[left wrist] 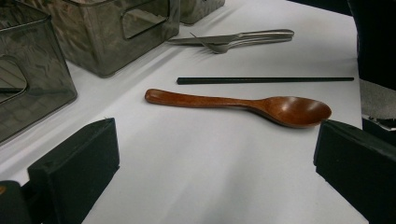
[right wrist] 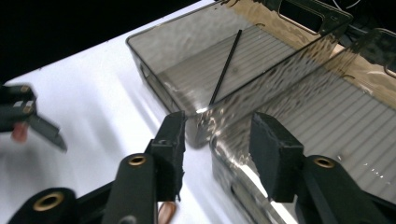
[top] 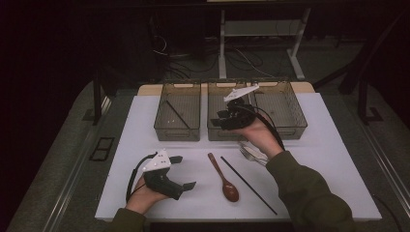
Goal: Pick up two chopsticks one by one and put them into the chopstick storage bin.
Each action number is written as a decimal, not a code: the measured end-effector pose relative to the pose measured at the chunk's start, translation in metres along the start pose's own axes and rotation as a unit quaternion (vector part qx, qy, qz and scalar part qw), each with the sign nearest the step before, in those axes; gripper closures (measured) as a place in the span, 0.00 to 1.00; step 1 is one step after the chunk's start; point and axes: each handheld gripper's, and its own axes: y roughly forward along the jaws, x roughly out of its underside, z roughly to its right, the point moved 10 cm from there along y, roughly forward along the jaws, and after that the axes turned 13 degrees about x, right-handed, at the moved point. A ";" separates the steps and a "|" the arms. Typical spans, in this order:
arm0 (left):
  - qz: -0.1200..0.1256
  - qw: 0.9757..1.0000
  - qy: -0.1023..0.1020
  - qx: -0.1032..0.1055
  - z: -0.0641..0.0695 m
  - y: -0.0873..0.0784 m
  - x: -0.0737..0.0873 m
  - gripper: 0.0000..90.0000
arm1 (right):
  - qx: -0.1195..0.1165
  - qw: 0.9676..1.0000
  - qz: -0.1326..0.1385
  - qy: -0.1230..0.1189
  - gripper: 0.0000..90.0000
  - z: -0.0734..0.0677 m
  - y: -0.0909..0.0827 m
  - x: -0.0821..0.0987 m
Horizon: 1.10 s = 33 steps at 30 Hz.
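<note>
Sorting cutlery into bins. The wooden spoon [left wrist: 243,105] lies flat on the white surface [top: 309,159], bowl toward the person, directly ahead of the left gripper [top: 183,171], whose jaws stand released and wide apart with nothing between them. Judged by its look, the spoon is light, rigid and smooth-lacquered; the slim handle near its middle offers the surest hold, since the rounded bowl would likely slip from flat pads. Just beside it lies a black chopstick [left wrist: 265,80], thin, stiff and prone to rolling. Farther off rest a metal fork and knife [left wrist: 233,39], touching one another, probably heavier and slicker. The right gripper [top: 227,118] hovers at the near rim of the middle bin [top: 218,133]; its jaws are partly parted and grasp nothing. Three translucent grey bins stand in a row at the far side of the surface: the left bin [right wrist: 154,51] already holds one black chopstick [right wrist: 225,67] lying diagonally, while the right bin [top: 295,121] appears unfilled.
</note>
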 end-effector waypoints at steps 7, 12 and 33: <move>-0.002 1.000 -0.001 -0.002 0.000 0.000 0.001 0.00 | -0.016 1.000 0.000 0.002 0.67 -0.002 -0.024 0.026; -0.002 1.000 -0.001 -0.003 -0.001 0.000 0.002 0.00 | -0.019 1.000 -0.008 0.001 0.70 -0.003 -0.037 0.050; -0.006 1.000 -0.002 -0.003 0.000 0.001 0.003 0.00 | -0.001 0.972 -0.233 -0.037 0.82 -0.026 -0.066 0.160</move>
